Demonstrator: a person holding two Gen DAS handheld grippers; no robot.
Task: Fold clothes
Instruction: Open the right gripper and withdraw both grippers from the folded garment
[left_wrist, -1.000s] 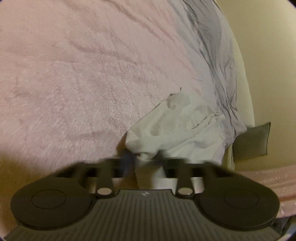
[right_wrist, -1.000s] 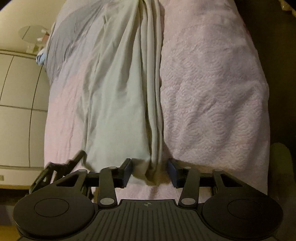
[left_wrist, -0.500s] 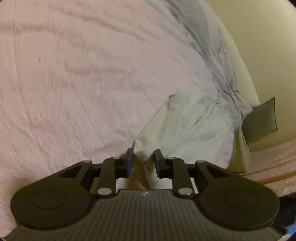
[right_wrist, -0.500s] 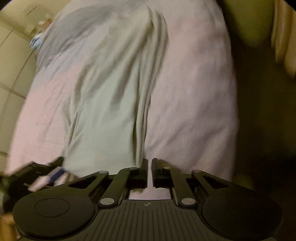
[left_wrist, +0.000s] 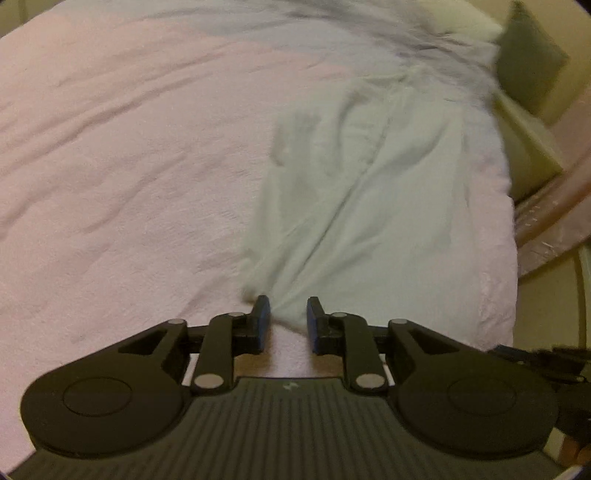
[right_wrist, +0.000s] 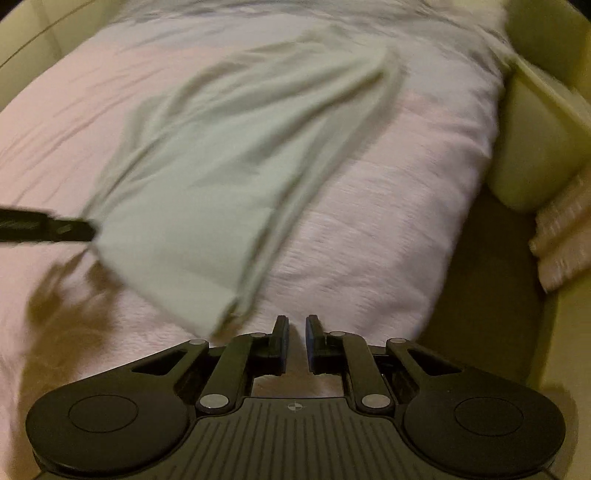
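Pale mint-green wrinkled cotton garment (left_wrist: 369, 192) lies spread on the pink fleece-covered bed (left_wrist: 129, 147). Left gripper (left_wrist: 284, 317): fingers moderately parted at the garment's near corner, whether touching it is unclear. Right gripper (right_wrist: 296, 332): fingers narrowly parted, empty, just right of the garment's hem.

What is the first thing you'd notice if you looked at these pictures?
A pale green garment lies spread out and wrinkled in the middle of a big fluffy pink blanket. The black left hand-held gripper sits right at the garment's near edge, with a gap between its fingers. The right hand-held gripper is beside the garment's near corner, jaws a little apart and nothing between them.
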